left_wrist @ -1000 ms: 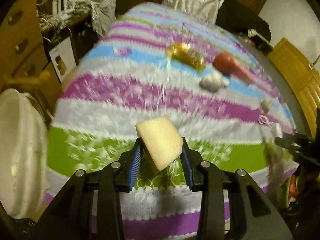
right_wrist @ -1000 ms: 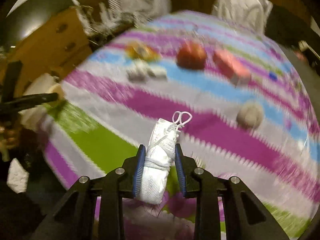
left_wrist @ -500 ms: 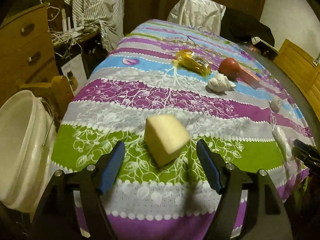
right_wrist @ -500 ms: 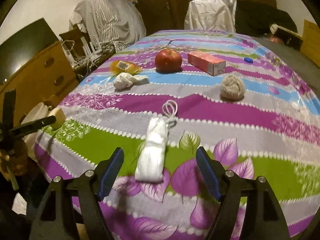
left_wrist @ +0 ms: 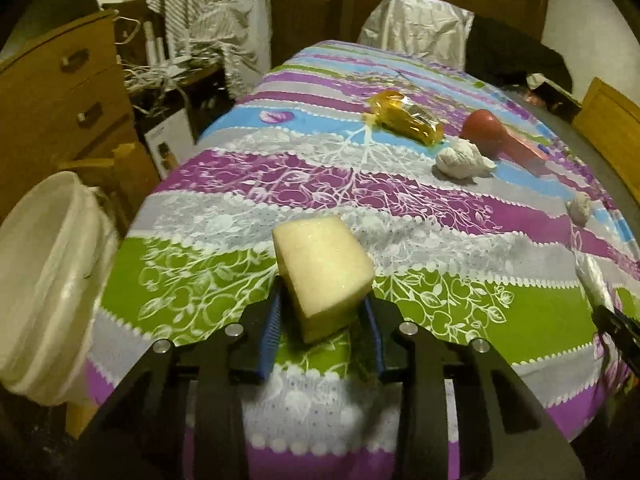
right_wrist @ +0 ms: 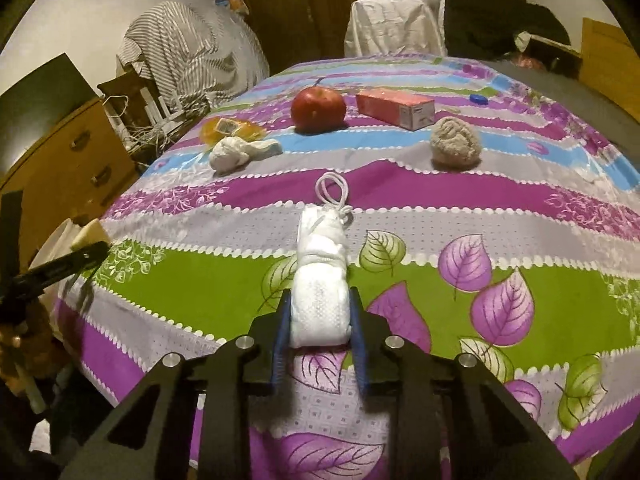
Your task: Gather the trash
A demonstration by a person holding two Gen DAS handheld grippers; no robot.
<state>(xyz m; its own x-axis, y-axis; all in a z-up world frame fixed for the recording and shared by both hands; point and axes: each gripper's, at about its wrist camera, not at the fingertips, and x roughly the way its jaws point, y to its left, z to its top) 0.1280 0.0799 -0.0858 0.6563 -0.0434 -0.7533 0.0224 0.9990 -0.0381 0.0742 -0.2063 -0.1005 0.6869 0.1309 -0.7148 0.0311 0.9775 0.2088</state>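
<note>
Both tools clamp: left tool [left_wrist: 322, 314] on sponge [left_wrist: 322, 270]; right tool [right_wrist: 318, 330] on mask [right_wrist: 320, 284].

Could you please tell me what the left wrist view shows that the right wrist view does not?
Only the left wrist view shows the open white bin. Only the right wrist view shows the blue bottle cap. Both show the left gripper shut on the sponge, the right gripper shut on the rolled face mask, and the apple.
</note>
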